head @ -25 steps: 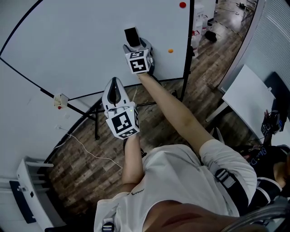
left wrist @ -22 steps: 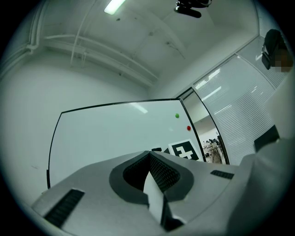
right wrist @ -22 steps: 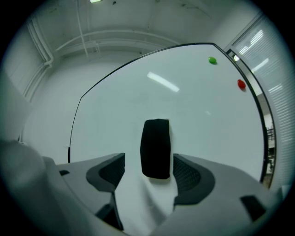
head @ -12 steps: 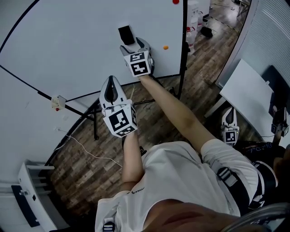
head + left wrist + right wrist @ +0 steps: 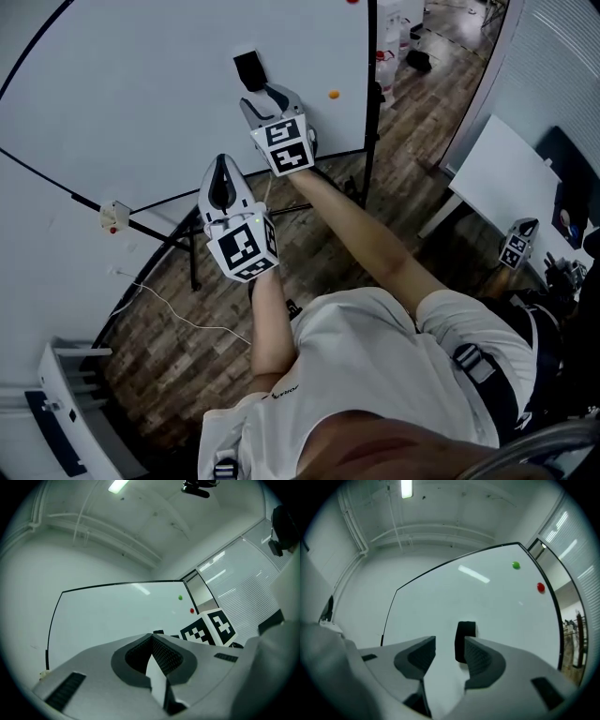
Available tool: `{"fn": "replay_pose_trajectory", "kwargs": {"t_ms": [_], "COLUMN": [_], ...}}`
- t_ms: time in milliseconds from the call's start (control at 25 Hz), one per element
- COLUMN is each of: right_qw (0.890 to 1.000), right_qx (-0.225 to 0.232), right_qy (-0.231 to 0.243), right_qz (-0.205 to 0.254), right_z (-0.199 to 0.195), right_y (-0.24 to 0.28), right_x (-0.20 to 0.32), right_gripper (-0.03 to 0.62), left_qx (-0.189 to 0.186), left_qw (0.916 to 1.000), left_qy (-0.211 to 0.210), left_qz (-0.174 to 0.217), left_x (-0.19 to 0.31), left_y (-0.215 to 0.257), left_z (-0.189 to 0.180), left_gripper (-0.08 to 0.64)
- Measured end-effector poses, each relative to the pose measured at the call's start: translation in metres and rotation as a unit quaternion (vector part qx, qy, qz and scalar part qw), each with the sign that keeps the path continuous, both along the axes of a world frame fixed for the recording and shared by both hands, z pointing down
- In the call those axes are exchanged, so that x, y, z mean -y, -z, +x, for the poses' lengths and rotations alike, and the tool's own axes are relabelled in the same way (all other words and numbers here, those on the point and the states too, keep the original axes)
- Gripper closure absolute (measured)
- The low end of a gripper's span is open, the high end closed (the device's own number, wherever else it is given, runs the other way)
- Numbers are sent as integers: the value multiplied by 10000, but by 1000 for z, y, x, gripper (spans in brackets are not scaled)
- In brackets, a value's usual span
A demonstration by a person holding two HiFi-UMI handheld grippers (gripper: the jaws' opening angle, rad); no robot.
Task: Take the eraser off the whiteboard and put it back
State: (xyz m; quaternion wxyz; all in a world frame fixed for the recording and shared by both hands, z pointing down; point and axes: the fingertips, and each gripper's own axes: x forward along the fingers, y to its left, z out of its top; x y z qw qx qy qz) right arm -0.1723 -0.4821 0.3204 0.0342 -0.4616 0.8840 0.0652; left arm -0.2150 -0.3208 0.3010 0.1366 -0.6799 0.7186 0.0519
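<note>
The black eraser (image 5: 248, 70) sticks to the whiteboard (image 5: 141, 84). My right gripper (image 5: 269, 96) is stretched out to it, fingertips just below and right of it in the head view. In the right gripper view the eraser (image 5: 464, 639) stands between the jaws of that gripper (image 5: 450, 642), close against the right-hand finger (image 5: 480, 656). White board still shows between the eraser and the left-hand finger. The jaws are closing and are not pressing on it. My left gripper (image 5: 222, 171) hangs lower and nearer to me, short of the board. Its jaws (image 5: 152, 638) are shut on nothing.
Magnets dot the board: orange (image 5: 333, 95), green (image 5: 515, 565) and red (image 5: 540, 587). The board's black stand (image 5: 370, 141) reaches down to the wooden floor. A small white box (image 5: 112, 214) sits at the board's lower edge. A white table (image 5: 497, 178) stands at the right.
My right gripper has moved closer to the eraser, and its jaws have narrowed around it. The left gripper has stayed where it was.
</note>
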Motion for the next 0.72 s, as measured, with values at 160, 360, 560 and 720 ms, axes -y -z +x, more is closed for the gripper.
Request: {"fn": "replay_pose_trajectory", "kwargs": {"t_ms": [160,360,560,720], "right_qw": [9997,9988,9979,9978], "right_qx": [184,378,491,524], "right_qy": [130,262,374,374], "right_qz": [90,189,214,185], "right_z": [5,10,17,22], "right_y": [7,19,24,21], "right_x": [-19,-41,-58,-71], "right_gripper": [448,494,531,561], "left_qx": [-18,-18,-25,7], "left_qw": [10000,10000,10000,9999], "left_qy": [-30,-23,-19,-127], "left_qz": [5,32,28,-1], "left_x": [-1,-1,0,0], "left_y": [1,3,2,3], "left_z": [1,-3,-6,-1], "left_gripper": [557,558,557,557]}}
